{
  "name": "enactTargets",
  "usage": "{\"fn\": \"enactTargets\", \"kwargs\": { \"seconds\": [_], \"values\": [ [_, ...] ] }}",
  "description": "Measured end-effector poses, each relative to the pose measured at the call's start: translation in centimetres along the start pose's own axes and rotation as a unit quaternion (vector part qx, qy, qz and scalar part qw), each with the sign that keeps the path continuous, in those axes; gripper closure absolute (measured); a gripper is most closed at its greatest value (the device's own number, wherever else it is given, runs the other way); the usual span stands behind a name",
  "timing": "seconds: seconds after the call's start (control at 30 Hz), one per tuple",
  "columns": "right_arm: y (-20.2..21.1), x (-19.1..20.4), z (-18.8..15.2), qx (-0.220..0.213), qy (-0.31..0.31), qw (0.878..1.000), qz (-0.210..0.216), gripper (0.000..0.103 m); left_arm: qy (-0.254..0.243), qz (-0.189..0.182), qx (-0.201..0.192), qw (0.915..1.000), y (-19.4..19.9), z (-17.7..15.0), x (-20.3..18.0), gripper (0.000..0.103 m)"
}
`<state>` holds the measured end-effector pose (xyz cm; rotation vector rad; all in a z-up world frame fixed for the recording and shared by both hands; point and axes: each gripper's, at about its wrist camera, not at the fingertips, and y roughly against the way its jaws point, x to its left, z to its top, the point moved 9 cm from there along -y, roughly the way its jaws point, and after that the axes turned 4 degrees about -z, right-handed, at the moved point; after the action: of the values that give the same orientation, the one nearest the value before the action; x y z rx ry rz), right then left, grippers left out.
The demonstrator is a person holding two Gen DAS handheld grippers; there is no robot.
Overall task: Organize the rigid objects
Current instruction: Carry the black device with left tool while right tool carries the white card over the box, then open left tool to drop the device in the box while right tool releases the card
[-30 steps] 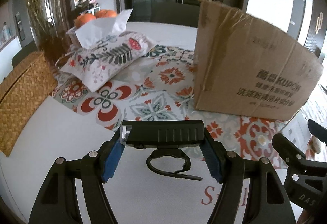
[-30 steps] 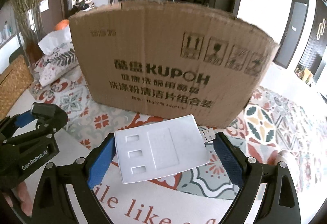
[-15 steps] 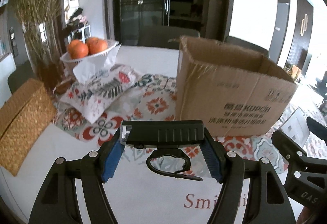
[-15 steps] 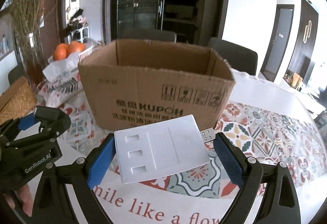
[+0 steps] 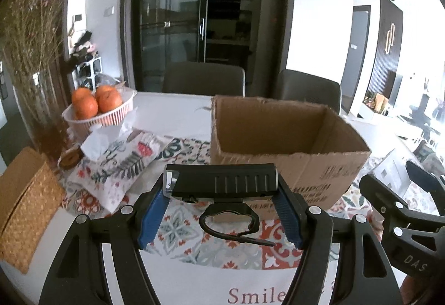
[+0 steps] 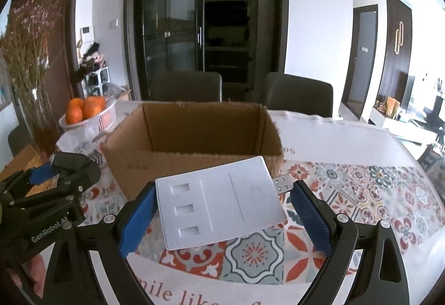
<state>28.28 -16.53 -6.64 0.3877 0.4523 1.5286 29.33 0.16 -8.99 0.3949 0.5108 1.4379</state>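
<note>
My left gripper (image 5: 222, 203) clamps the black device (image 5: 222, 182), my right gripper (image 6: 222, 210) the white card (image 6: 219, 202); early jaw opening drops either short of the cardboard box (image 6: 194, 138), onto the bench (image 6: 347, 193).

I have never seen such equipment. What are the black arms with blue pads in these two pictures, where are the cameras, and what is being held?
There is no robot here. A person holds a two-finger gripper in each hand, and each gripper carries a camera looking forward along its fingers. One picture comes from the left gripper, which grips a black flashlight-like device with a loop beneath it. The other comes from the right gripper, which grips a flat white hub with a USB plug. Both are held up in front of an open cardboard box standing on a patterned tablecloth. Also on the table: a bowl of oranges, a floral tissue pouch and a wicker box.
</note>
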Motion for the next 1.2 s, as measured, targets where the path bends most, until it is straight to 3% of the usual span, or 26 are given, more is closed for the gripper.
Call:
{"fn": "enactTargets", "kwargs": {
  "seconds": [0.43, 0.97, 1.2],
  "values": [
    [-0.6, -1.1, 4.0, -0.012, -0.025, 1.000, -0.003, 0.008, -0.032, -0.039, -0.007, 0.9987, -0.7, 4.4, -1.8, 0.032],
    [-5.0, -2.1, 8.1, 0.043, -0.028, 0.999, 0.008, 0.008, -0.073, -0.082, 0.063, 0.9919, -5.1, 8.6, -4.2, 0.032],
    [-8.0, -2.1, 8.5, 0.085, -0.030, 0.996, 0.022, 0.008, -0.074, -0.112, 0.126, 0.9829, -7.8, 8.6, -4.8, 0.032]
  ]
}}
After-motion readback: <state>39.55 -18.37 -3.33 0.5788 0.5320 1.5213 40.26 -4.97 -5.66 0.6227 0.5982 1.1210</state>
